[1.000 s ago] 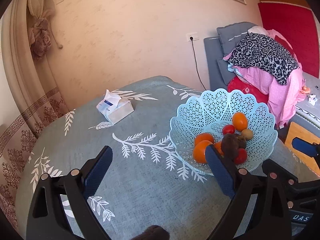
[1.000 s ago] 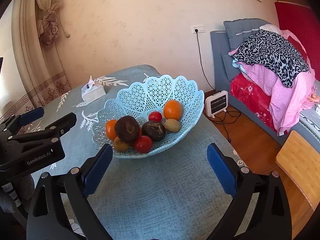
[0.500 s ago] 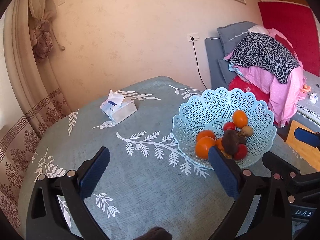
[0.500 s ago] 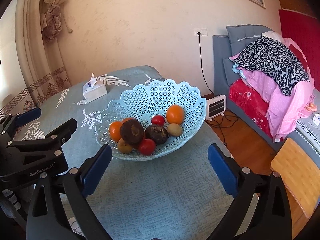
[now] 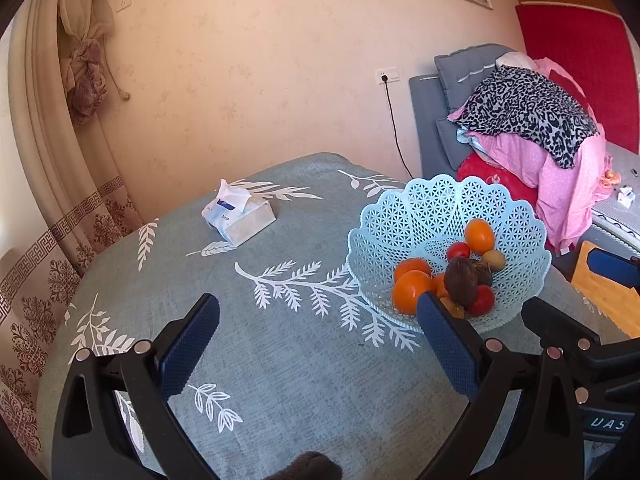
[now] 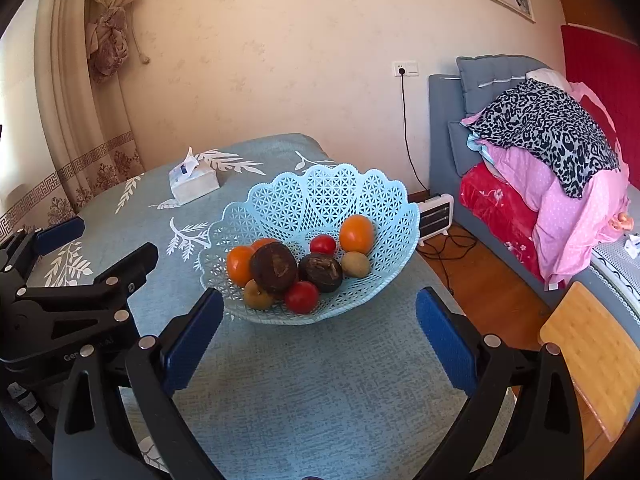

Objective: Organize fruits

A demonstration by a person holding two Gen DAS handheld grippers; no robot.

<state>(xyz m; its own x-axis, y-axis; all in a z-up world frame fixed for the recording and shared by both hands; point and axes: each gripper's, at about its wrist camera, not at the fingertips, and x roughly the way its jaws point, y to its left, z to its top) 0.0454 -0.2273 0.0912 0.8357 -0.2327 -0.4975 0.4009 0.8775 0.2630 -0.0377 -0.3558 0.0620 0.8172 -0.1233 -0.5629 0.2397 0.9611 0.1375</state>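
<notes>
A light blue lattice basket (image 6: 320,192) stands on the table and also shows in the left wrist view (image 5: 432,208). It holds oranges (image 6: 356,234), red tomatoes (image 6: 302,297), two dark brown fruits (image 6: 274,267) and small brownish kiwis (image 6: 355,264). My right gripper (image 6: 318,332) is open and empty, just in front of the basket. My left gripper (image 5: 316,340) is open and empty, over the tablecloth to the basket's left; its right finger overlaps the basket's near rim in view.
A tissue box (image 5: 240,220) lies at the far side of the blue-grey leaf-patterned tablecloth (image 5: 280,360). A bed with piled clothes (image 6: 552,152), a small heater (image 6: 436,216) and a wooden stool (image 6: 588,356) stand to the right. Curtains hang at left.
Both grippers have drawn back and up a little from the basket, so it looks smaller and farther. Both stay open and empty.
</notes>
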